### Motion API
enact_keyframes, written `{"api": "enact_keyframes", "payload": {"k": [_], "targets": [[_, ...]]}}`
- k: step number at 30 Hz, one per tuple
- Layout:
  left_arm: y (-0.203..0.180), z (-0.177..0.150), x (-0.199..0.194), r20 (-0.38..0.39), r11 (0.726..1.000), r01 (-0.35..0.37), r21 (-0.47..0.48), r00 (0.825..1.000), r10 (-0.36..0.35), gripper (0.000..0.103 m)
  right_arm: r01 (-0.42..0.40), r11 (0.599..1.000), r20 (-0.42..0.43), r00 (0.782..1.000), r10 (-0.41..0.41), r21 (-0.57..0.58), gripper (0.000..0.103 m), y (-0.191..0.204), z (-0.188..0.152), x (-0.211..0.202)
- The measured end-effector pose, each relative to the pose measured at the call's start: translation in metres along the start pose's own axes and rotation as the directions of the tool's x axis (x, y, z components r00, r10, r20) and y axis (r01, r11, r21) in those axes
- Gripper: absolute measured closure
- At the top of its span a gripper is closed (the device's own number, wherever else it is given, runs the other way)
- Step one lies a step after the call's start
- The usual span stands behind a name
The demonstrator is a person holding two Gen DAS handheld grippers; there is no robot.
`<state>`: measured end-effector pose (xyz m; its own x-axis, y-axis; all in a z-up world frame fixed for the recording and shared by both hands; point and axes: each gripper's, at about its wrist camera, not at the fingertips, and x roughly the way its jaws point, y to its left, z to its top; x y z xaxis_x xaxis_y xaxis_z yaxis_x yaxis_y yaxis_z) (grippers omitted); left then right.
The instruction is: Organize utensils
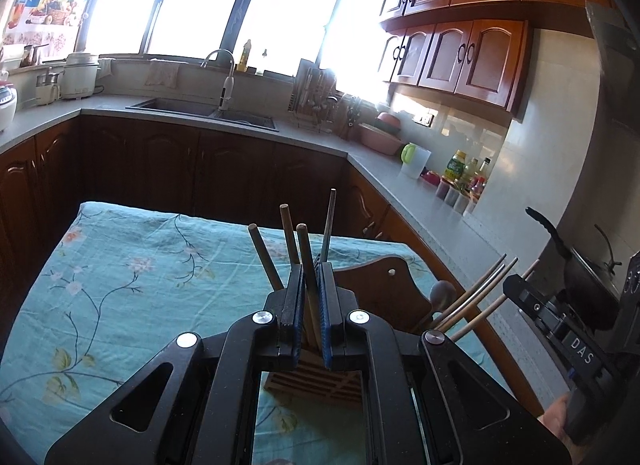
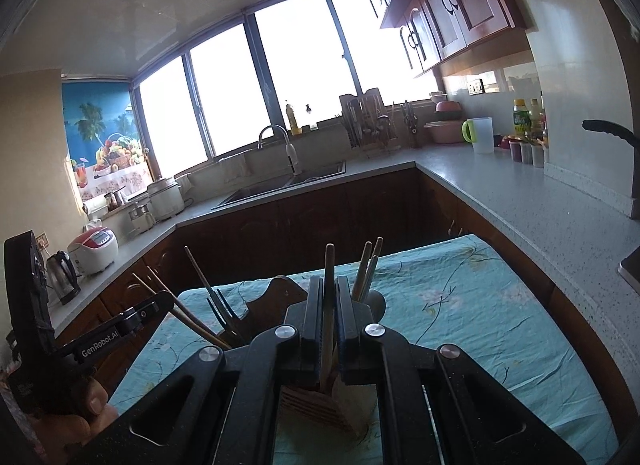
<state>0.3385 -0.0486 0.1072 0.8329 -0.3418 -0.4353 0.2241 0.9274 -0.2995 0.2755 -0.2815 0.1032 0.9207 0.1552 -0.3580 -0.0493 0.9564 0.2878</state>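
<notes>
A slatted wooden utensil holder (image 1: 316,383) stands on the teal floral cloth (image 1: 132,265); it also shows in the right wrist view (image 2: 316,405). My left gripper (image 1: 311,277) is shut on a wooden chopstick (image 1: 307,261) that stands in the holder, with several other sticks (image 1: 264,261) beside it. My right gripper (image 2: 329,297) is shut on another wooden chopstick (image 2: 329,277) above its side of the holder. More chopsticks (image 2: 366,269) and a metal fork (image 2: 218,301) stand nearby. Each gripper shows at the edge of the other's view.
A carved wooden back board (image 1: 380,289) rises behind the holder. Grey counters (image 2: 540,205) run around the table, with a sink (image 1: 200,109), a dish rack (image 1: 316,101), bottles (image 1: 460,169), a rice cooker (image 2: 94,249) and a kettle (image 2: 62,277). A black pan (image 1: 588,281) sits at right.
</notes>
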Motion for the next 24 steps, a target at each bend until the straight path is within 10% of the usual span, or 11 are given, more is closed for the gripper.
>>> {"api": "enact_keyframes", "payload": {"k": [9,12,24], "targets": [[-0.001,0.002,-0.009,-0.005,1.0,0.008,-0.021,1.0,-0.008,0.088,-0.004,1.0,-0.011,1.0,0.004,0.03,0.082,-0.004,0.004,-0.003],[-0.003,0.003,-0.02,0.015,1.0,0.012,-0.025,1.0,-0.011,0.078,-0.01,0.999,0.009,1.0,0.01,0.049,0.062,-0.009,0.007,-0.011],[0.018,-0.03,-0.064,0.017,0.995,-0.057,-0.077,0.998,0.058,0.035,0.005,0.994,0.069,0.998,-0.012,0.105,0.038,-0.024,-0.004,-0.057]]}}
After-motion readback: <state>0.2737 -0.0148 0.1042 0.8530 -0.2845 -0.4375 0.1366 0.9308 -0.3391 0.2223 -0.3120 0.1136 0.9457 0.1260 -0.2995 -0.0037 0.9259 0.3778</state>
